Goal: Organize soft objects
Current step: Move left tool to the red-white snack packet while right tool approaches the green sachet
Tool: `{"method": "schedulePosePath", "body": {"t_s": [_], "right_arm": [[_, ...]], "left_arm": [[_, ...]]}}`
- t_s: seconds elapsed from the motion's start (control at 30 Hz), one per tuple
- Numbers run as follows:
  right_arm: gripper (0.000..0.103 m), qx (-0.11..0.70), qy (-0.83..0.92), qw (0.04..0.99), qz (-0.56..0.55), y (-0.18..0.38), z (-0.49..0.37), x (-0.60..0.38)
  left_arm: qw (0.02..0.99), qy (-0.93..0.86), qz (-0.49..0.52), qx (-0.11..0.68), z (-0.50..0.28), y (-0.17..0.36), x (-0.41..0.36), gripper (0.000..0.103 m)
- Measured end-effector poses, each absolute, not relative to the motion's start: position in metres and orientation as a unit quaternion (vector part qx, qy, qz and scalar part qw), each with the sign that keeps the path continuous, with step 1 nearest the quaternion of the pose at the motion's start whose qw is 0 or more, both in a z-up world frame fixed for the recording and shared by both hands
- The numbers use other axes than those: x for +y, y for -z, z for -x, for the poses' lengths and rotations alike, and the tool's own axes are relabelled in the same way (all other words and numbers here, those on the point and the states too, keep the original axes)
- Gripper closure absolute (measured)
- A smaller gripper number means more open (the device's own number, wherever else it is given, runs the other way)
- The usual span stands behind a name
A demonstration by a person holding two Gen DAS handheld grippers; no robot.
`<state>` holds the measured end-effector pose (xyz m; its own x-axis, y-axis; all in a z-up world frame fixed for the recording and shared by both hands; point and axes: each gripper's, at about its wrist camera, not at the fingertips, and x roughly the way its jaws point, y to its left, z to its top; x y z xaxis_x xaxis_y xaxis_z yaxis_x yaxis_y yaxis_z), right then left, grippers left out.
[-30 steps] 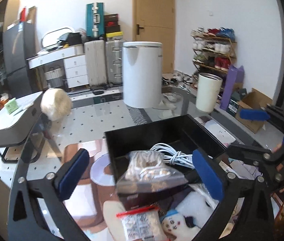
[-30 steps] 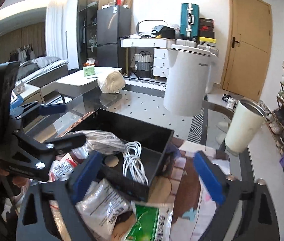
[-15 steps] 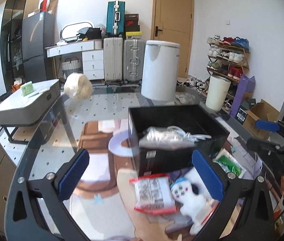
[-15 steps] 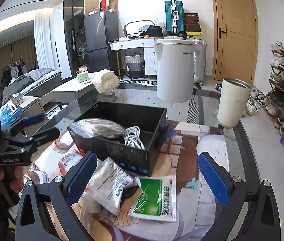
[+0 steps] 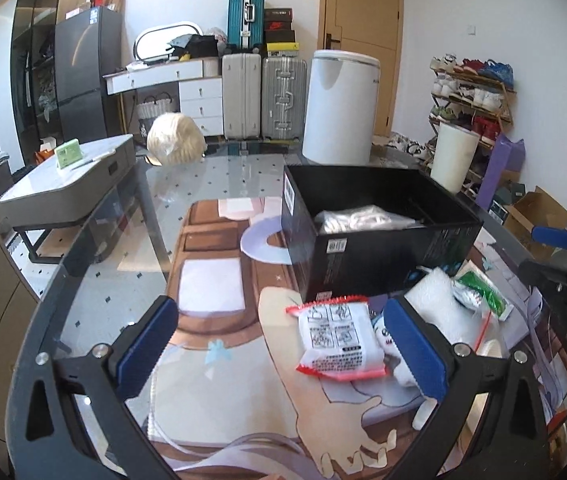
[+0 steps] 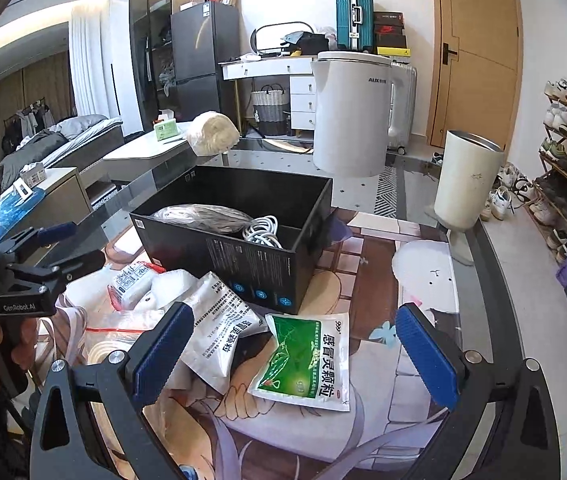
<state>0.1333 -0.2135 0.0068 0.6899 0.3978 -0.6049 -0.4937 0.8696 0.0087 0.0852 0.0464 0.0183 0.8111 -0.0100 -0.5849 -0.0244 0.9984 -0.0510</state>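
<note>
A black box (image 5: 379,236) (image 6: 243,248) stands on the glass table and holds a clear bag (image 6: 199,216) and a white cable coil (image 6: 263,230). In front of it lie a red-edged white packet (image 5: 335,340), a white plush toy (image 5: 393,356), a bubble-wrap pouch (image 5: 435,300), a green sachet (image 6: 303,360) and a white printed sachet (image 6: 219,328). My left gripper (image 5: 283,352) is open and empty, with the red-edged packet between its fingers. My right gripper (image 6: 295,356) is open and empty, over the two sachets.
A white kettle (image 5: 339,108) and a cream yarn ball (image 5: 175,140) stand at the table's far end. A cream tumbler (image 6: 467,184) stands at the right edge. A picture mat (image 5: 211,292) covers the table's middle. A low grey side table (image 5: 67,184) is to the left.
Both grippers have pulled back from the box and lowered toward the pile in front of it. The clear bag now lies inside the box.
</note>
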Motion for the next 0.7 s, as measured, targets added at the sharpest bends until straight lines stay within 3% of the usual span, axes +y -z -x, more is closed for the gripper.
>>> {"method": "schedulePosePath", "body": {"t_s": [0.7], "right_arm": [[0.001,0.331,-0.238,0.91,0.071,0.004,-0.143,-0.216]], "left_arm": [[0.942,0.003,0.025,0.335,-0.089,-0.001,0.038,0.0]]}}
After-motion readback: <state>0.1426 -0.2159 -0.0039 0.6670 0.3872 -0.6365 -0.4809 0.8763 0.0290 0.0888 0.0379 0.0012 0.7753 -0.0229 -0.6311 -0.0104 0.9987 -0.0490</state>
